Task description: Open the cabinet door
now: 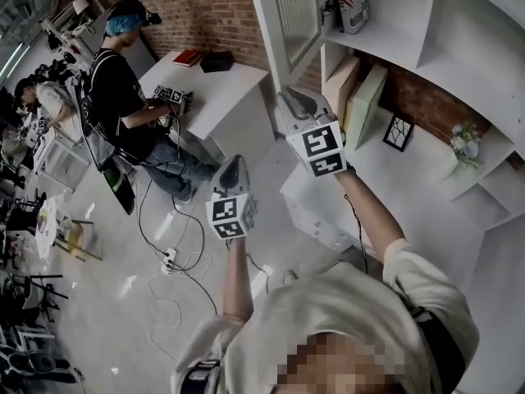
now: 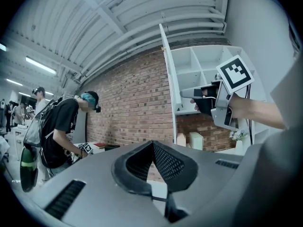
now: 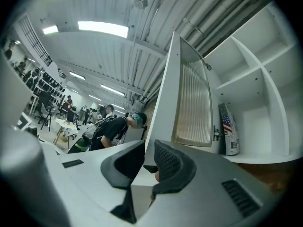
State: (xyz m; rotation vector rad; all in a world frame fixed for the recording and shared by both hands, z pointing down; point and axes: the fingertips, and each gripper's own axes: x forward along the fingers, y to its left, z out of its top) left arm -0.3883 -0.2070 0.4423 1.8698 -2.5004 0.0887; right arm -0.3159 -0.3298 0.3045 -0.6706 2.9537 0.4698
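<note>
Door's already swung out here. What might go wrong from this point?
1. The right gripper pinches only the lower corner of the cabinet door. If the person pulls further, that thin edge may slip out from between the pads.
2. A power strip with loose cables lies on the floor near the person, so a step that way while swinging the door risks a trip.

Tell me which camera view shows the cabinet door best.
The right gripper view: the cabinet door fills the middle, ribbed panel clear, its edge between the jaws of the right gripper. The head view shows the door from above, cut at the top. The left gripper view shows only its thin edge, far off.
</note>
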